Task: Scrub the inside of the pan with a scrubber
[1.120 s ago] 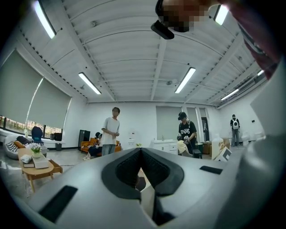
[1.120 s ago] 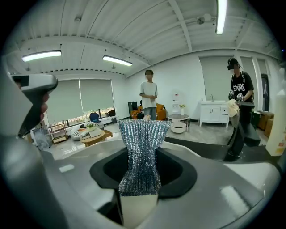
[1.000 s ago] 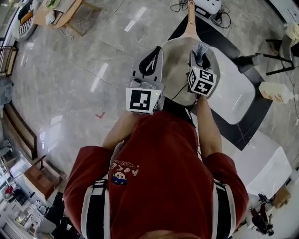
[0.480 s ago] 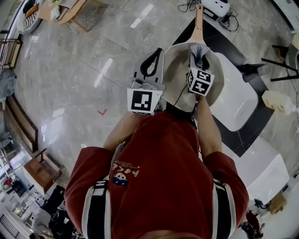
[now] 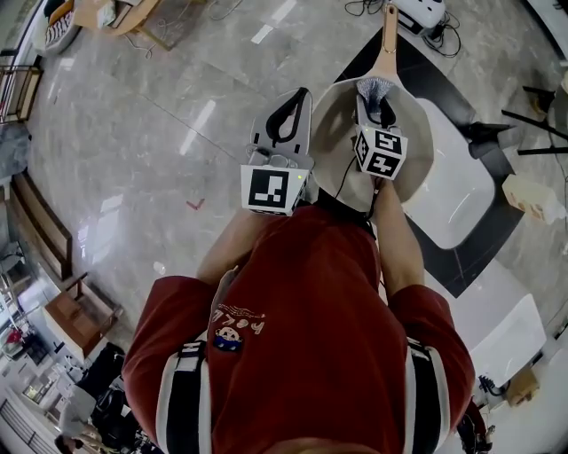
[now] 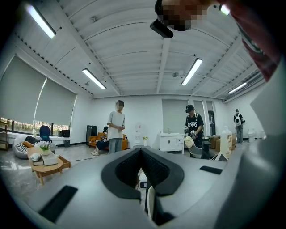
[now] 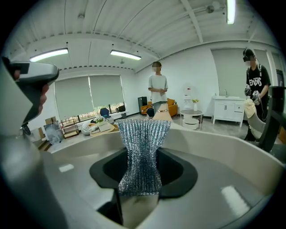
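In the head view a beige pan [image 5: 410,133] with a wooden handle [image 5: 388,40] pointing away sits in front of me. My left gripper [image 5: 295,99] is shut on the pan's left rim; in the left gripper view [image 6: 141,154] a thin pale edge [image 6: 150,203] shows between the jaws. My right gripper [image 5: 377,105] is inside the pan, shut on a silver mesh scrubber [image 5: 378,88]. In the right gripper view the scrubber [image 7: 142,152] sticks up from the jaws toward the pan's far wall [image 7: 214,147] below the handle [image 7: 163,112].
A white tabletop with black edging [image 5: 453,191] lies under the pan's right side, with a pale jug [image 5: 531,197] beyond it. Cables and a device [image 5: 417,13] lie on the floor past the handle. Several people [image 6: 116,127] stand across the room, near a low wooden table [image 6: 44,164].
The right gripper with the scrubber has crept slightly toward the handle side of the pan. The left gripper keeps its hold on the rim.
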`<action>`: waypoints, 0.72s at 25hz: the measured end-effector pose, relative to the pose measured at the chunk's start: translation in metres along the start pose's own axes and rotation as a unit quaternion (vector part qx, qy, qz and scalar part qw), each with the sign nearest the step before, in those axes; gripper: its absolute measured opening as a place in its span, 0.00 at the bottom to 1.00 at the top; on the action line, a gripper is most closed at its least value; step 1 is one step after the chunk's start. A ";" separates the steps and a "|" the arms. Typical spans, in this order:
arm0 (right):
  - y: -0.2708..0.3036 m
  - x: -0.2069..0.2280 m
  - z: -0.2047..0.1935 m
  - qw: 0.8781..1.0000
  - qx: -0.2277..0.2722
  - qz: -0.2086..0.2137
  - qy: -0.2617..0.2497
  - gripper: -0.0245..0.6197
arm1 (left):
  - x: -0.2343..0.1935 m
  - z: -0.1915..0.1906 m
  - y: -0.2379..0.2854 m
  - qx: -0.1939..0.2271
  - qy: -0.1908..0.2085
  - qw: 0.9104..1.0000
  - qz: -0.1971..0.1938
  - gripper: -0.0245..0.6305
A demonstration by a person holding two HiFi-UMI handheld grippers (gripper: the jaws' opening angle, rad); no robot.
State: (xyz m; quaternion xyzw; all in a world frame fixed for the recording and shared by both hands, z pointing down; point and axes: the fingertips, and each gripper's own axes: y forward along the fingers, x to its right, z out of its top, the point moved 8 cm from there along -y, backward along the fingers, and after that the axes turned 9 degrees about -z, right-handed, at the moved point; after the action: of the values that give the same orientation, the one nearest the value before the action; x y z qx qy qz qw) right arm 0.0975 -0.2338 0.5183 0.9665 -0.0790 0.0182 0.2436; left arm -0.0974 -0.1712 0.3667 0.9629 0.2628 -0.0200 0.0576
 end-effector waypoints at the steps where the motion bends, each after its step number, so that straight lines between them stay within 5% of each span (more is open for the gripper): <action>1: 0.000 -0.004 0.000 1.000 0.000 0.011 0.000 0.35 | -0.002 0.000 -0.001 -0.001 -0.001 1.000 0.001 0.05; 8: -0.006 -0.039 -0.007 0.994 -0.003 0.109 -0.030 0.35 | -0.007 -0.005 -0.009 0.003 -0.004 1.000 0.010 0.05; 18: -0.017 -0.058 -0.014 0.980 -0.022 0.195 -0.023 0.35 | -0.015 -0.012 -0.020 0.009 -0.004 1.000 0.022 0.05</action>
State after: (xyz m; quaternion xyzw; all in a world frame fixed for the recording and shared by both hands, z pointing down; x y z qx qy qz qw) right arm 0.0433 -0.2047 0.5183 0.9269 -0.2724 0.0416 0.2549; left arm -0.1209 -0.1599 0.3776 0.9689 0.2410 -0.0253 0.0503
